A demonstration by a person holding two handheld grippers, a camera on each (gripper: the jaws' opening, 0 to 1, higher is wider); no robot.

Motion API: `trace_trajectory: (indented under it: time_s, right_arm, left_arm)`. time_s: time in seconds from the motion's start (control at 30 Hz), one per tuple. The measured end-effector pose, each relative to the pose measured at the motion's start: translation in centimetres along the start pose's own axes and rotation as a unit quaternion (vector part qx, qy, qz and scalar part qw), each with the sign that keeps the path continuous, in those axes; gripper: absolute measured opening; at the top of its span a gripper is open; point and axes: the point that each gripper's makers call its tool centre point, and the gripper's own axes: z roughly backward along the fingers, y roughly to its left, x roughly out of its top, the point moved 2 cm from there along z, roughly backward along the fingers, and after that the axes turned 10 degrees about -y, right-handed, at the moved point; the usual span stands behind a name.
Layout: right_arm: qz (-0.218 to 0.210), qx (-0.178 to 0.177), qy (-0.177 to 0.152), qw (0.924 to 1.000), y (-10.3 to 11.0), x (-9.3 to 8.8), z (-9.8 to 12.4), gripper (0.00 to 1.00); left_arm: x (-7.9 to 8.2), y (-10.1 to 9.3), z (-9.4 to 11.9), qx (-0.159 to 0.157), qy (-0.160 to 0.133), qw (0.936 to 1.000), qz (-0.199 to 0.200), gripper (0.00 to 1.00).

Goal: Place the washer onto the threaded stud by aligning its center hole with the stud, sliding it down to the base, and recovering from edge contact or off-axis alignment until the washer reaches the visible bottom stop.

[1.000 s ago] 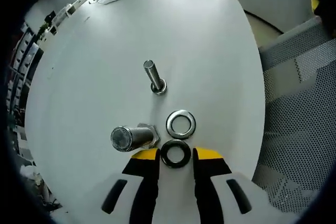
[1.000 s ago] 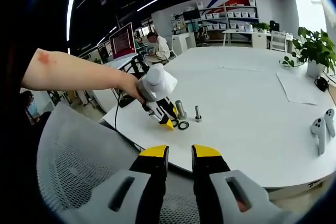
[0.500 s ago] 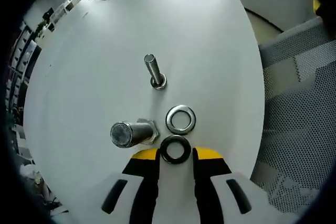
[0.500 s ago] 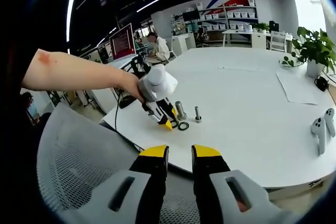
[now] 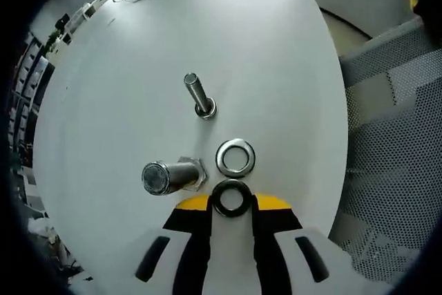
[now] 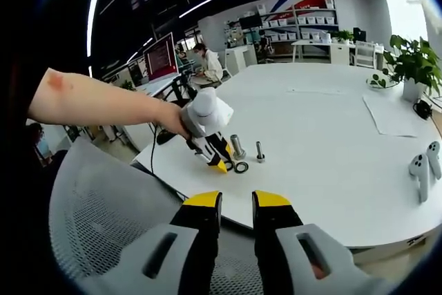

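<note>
In the left gripper view, a black washer (image 5: 231, 198) lies flat on the white table (image 5: 276, 67) between the yellow tips of my left gripper (image 5: 231, 203), whose jaws press its rim from both sides. Just beyond it lies a silver washer (image 5: 235, 157). A thin threaded stud (image 5: 199, 94) stands upright farther out. A thick bolt (image 5: 169, 176) stands to the left of the washers. In the right gripper view, the left gripper (image 6: 219, 164) is held by a hand beside the black washer (image 6: 240, 166) and the stud (image 6: 260, 150). My right gripper (image 6: 236, 202) hovers off the table, open and holding nothing.
A mesh chair (image 5: 394, 136) stands close to the table's edge. Game controllers (image 6: 423, 169) lie at the right of the table, with papers (image 6: 397, 115) and a potted plant (image 6: 407, 67) behind. A person sits at a far desk (image 6: 207, 60).
The left gripper's jaws have narrowed slightly onto the black washer, and its view has shifted a little. The right gripper has stayed still.
</note>
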Motion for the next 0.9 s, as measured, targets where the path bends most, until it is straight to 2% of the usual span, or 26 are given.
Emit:
trace_trajectory:
  time_s: [0.07, 0.1, 0.2, 0.33, 0.7, 0.9]
  right_arm:
    - [-0.001, 0.000, -0.001, 1.0000, 0.0, 0.0, 0.0, 0.21]
    - [-0.001, 0.000, -0.001, 1.0000, 0.0, 0.0, 0.0, 0.21]
    - [0.000, 0.001, -0.001, 1.0000, 0.0, 0.0, 0.0, 0.21]
    - [-0.002, -0.001, -0.001, 1.0000, -0.1, 0.0, 0.0, 0.21]
    - [-0.003, 0.002, 0.002, 1.0000, 0.0, 0.0, -0.1, 0.21]
    - [-0.003, 0.003, 0.002, 1.0000, 0.0, 0.0, -0.1, 0.20]
  left_arm:
    - [-0.1, -0.1, 0.1, 0.009, -0.005, 0.9999, 0.003, 0.20]
    - [0.1, 0.0, 0.1, 0.021, -0.018, 0.9996, 0.005, 0.19]
    - [0.0, 0.3, 0.4, 0.051, -0.034, 0.9979, 0.019, 0.19]
    - [0.0, 0.4, 0.8, 0.065, -0.055, 0.9958, 0.036, 0.19]
    - [1.2, 0.7, 4.2, 0.069, -0.092, 0.9923, 0.048, 0.19]
    - [2.1, 1.3, 5.7, 0.075, -0.101, 0.9911, 0.043, 0.19]
